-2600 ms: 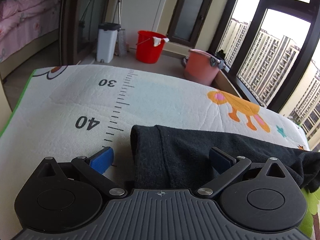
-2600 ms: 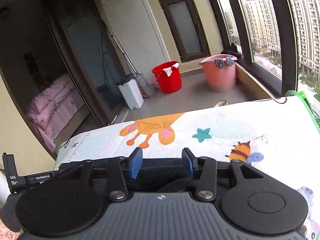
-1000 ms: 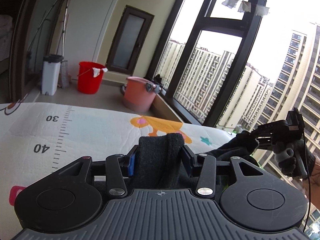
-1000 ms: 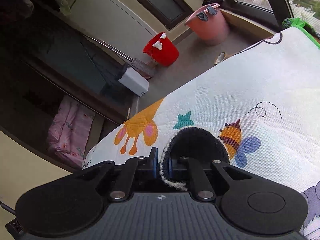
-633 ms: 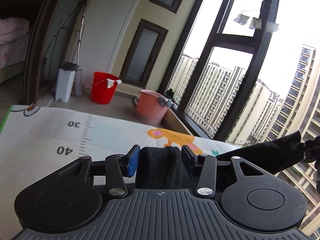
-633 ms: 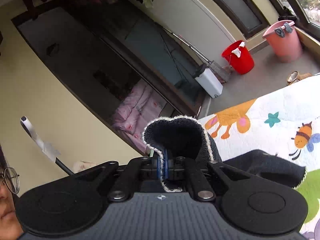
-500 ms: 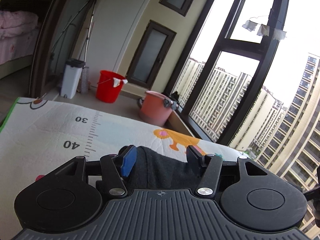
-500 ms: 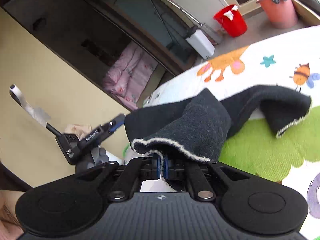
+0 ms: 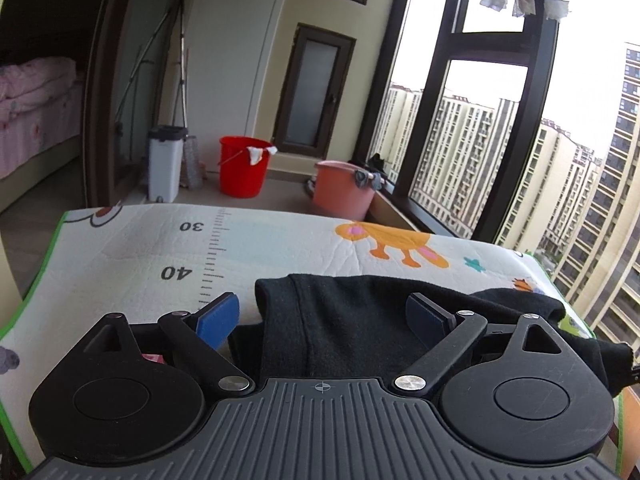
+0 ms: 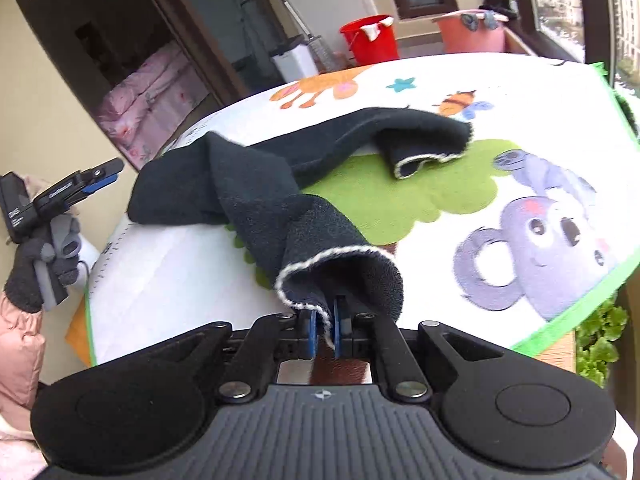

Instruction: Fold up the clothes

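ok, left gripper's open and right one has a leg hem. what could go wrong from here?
1. The right gripper pinches only the white-stitched hem of the black pants, close to the mat's near edge. A pull may drag that leg off.
2. The left gripper is open over the waist end, so nothing holds it. The pants may slide.
3. The legs lie twisted and may fold crooked.
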{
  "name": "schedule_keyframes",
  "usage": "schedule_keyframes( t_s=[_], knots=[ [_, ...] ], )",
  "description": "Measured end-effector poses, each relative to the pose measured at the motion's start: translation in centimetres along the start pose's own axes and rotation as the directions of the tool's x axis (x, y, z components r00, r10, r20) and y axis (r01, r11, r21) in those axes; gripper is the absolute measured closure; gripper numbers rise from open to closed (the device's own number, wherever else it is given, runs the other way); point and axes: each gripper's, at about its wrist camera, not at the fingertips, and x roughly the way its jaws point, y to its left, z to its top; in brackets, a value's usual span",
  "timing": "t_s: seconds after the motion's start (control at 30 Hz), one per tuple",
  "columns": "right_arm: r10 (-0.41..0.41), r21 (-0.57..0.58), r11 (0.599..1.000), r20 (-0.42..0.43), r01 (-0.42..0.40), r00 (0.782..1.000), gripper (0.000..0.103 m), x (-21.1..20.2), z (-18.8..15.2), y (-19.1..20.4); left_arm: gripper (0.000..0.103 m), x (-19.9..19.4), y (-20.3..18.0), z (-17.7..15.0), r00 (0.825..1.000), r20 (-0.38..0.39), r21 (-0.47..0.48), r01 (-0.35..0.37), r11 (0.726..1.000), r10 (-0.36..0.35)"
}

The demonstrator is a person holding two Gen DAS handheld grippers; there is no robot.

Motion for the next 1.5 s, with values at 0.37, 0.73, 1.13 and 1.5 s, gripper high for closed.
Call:
schedule_keyframes(
  t_s=[0.37,0.73,1.13,1.5],
  knots=[
    [0.075,-0.182,0.983,0.292,-0.022,0.954,0.044,2.9,6.6,3.1,0.006,1.7,-1.2,-3.9,0.997,-0.039,-0.013,-0.062,0.998,0.062],
    [0.138,-0.448,0.890,0.072,-0.092,0.988,0.047,17.4,9.6,14.4,0.003,-0.5,-1.7,-3.3,0.992,-0.060,0.046,-0.106,0.993,0.109],
    [0.380,-0.287,0.872,-0.113,-0.396,0.918,0.092,10.5,4.2,13.7,0.000,-5.3,-2.0,-0.2,0.990,0.081,0.038,-0.121,0.992,0.118],
    [0.424,-0.294,0.831,-0.216,-0.472,0.880,0.053,5.5,-1.8,12.0,0.000,-2.7,0.3,0.4,0.996,-0.043,-0.059,-0.084,0.995,0.081]
  ],
)
